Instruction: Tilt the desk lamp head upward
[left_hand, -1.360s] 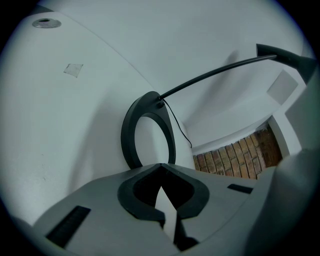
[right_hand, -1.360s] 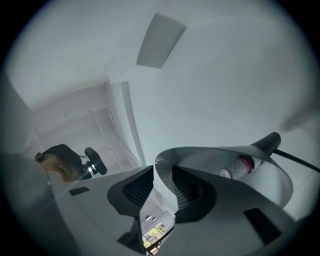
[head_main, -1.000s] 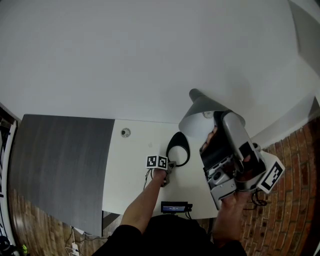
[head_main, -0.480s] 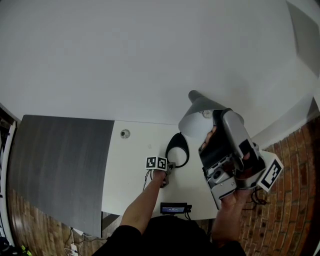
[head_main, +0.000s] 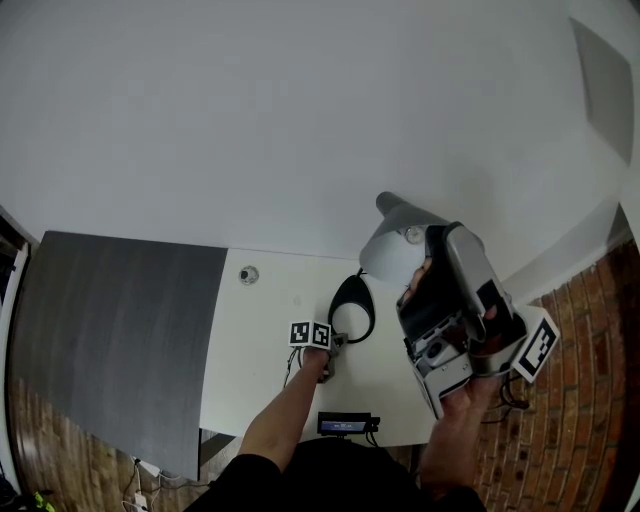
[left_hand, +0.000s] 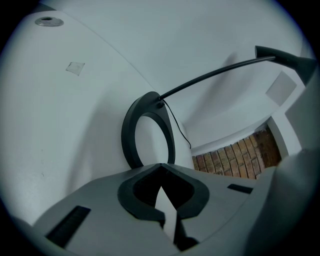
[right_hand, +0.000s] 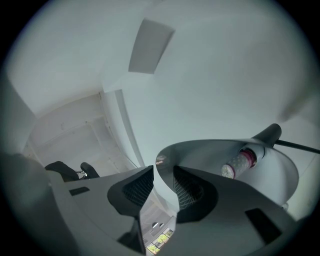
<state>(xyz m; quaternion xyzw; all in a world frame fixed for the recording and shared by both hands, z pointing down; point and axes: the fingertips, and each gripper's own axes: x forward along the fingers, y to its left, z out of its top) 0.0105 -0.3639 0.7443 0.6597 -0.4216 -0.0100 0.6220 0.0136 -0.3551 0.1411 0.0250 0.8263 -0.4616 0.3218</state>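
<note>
The desk lamp has a grey cone shade (head_main: 395, 240), a thin black arm (left_hand: 215, 75) and a black ring base (head_main: 352, 308) on the white desk (head_main: 260, 340). My right gripper (head_main: 432, 245) points upward and is shut on the shade's rim (right_hand: 165, 160), which runs between the two pads. Inside the shade the bulb (right_hand: 239, 162) shows. My left gripper (head_main: 338, 345) is shut with nothing in it, its tips at the near edge of the ring base (left_hand: 145, 132). Whether the tips press on the ring is hidden behind the jaws.
A dark grey panel (head_main: 110, 330) adjoins the desk on the left. A small round metal fitting (head_main: 248, 274) sits in the desk's far left part. A small black device with a display (head_main: 345, 424) lies at the near edge. Brick flooring (head_main: 580, 400) lies to the right.
Only the head view has shifted a little. Both grippers and the lamp keep their places relative to each other.
</note>
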